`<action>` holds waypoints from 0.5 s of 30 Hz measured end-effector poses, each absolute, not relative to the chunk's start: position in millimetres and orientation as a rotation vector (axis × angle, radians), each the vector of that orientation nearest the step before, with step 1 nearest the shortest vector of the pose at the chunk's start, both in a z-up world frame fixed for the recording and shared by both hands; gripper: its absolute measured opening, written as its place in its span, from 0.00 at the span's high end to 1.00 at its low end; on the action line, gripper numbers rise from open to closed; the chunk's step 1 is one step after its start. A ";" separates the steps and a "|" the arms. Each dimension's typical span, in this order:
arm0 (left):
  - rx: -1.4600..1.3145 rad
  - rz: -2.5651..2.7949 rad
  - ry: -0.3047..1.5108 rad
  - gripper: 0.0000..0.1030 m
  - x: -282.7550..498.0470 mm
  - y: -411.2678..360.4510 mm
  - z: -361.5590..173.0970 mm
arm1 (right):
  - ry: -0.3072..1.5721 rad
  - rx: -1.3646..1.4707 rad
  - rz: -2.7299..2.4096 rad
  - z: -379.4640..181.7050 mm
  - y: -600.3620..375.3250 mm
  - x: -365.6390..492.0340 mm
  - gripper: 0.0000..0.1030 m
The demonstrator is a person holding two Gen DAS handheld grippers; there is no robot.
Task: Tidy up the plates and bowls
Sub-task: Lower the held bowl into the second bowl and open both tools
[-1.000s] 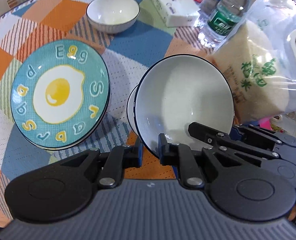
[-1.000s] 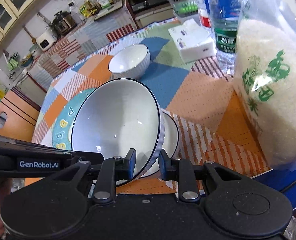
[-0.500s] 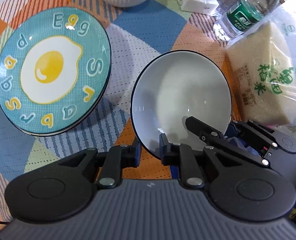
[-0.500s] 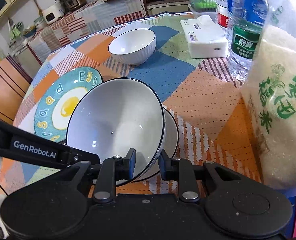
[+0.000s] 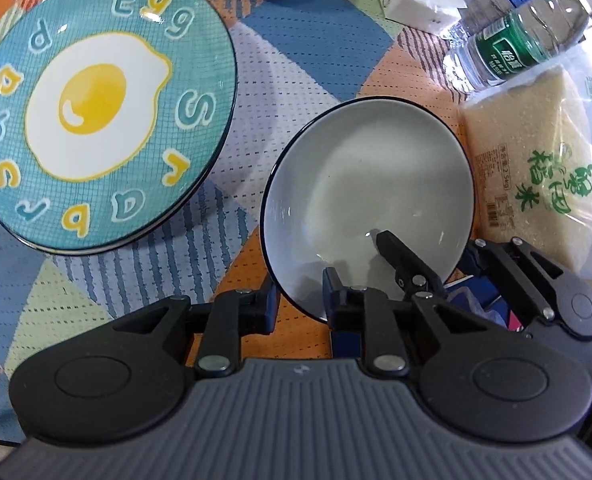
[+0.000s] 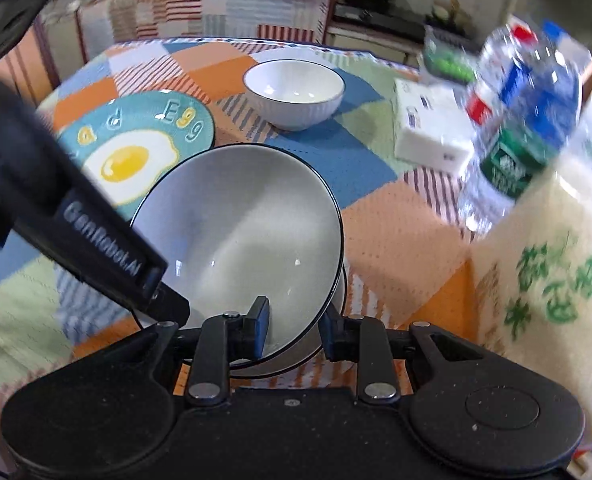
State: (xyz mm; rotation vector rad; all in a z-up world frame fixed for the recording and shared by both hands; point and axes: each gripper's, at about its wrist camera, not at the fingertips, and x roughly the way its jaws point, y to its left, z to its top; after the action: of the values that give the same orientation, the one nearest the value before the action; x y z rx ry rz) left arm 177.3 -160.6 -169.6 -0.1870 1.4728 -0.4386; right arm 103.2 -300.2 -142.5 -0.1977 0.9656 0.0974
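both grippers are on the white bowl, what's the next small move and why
Probably let the left gripper finish opening and back off: the bowl seems nested on another bowl on the tablecloth, its rim sits between the opening jaws, and the right gripper straddles the rim too.

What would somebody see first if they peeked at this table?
Probably the teal egg plate with its big yellow yolk, lying left of the bowls. Next, the white bowl in the middle, gripped at its near rim by the right gripper while the left gripper is opening.
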 end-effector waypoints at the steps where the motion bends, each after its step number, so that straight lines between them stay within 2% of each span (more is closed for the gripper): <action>1: -0.184 -0.439 1.473 0.75 176.8 -160.6 -170.1 | 0.964 -0.219 0.100 -141.7 -298.1 102.2 0.70; 11: -0.146 -0.456 1.464 0.74 170.3 -162.5 -166.4 | 0.950 -0.359 0.067 -138.2 -292.9 96.1 0.71; 15: -0.146 -0.467 1.443 0.73 168.9 -165.4 -164.7 | 0.975 -0.287 0.082 -141.6 -306.7 96.9 0.71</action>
State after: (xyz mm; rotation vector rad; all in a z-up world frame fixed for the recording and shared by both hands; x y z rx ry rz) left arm 168.9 -165.4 -164.7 -0.1463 1.4430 -0.4674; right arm 96.9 -306.7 -141.6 -0.2865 0.9755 0.0823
